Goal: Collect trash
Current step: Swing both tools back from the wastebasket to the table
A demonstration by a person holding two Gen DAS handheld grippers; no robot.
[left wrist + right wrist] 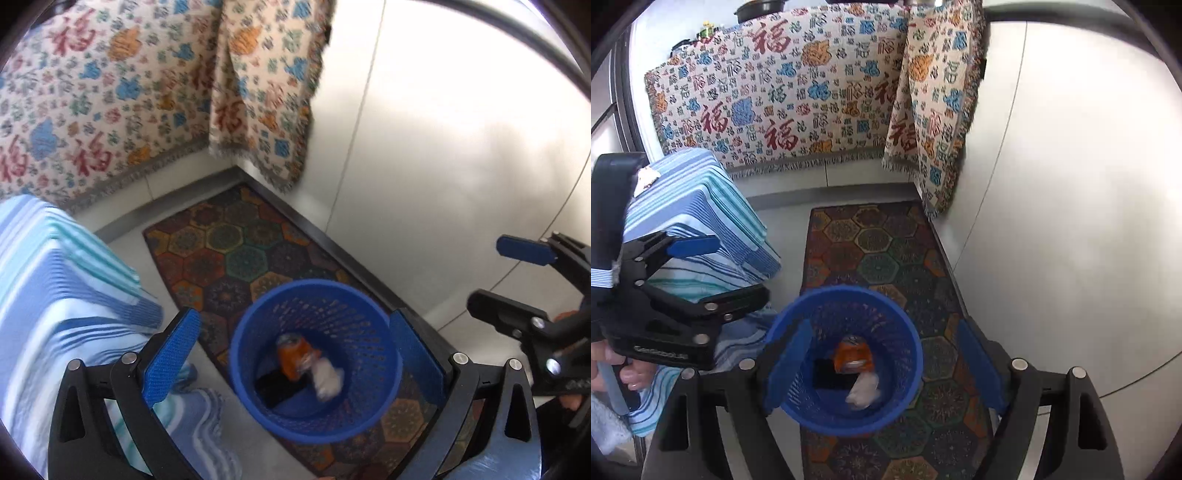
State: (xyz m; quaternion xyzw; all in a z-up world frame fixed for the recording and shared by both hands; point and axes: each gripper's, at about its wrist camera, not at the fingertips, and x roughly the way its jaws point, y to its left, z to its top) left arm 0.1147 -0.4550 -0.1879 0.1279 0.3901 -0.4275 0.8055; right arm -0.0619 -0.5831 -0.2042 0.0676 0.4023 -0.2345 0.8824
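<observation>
A blue mesh waste basket (332,417) stands on a patterned rug on the floor; it also shows in the right wrist view (798,413). Inside lie a crushed orange can (293,356) (854,355), a crumpled white wad (327,380) (863,392) and a black flat item (831,373). My left gripper (295,362) is open and empty above the basket. My right gripper (882,373) is open and empty above it too. Each gripper shows at the edge of the other's view, the right one (517,280) and the left one (713,266).
A patterned rug (871,243) lies along a white wall (1071,184). A blue striped cloth covers a box-like thing (701,221) on the left. A cream blanket with red characters (783,96) hangs behind and drapes over the corner.
</observation>
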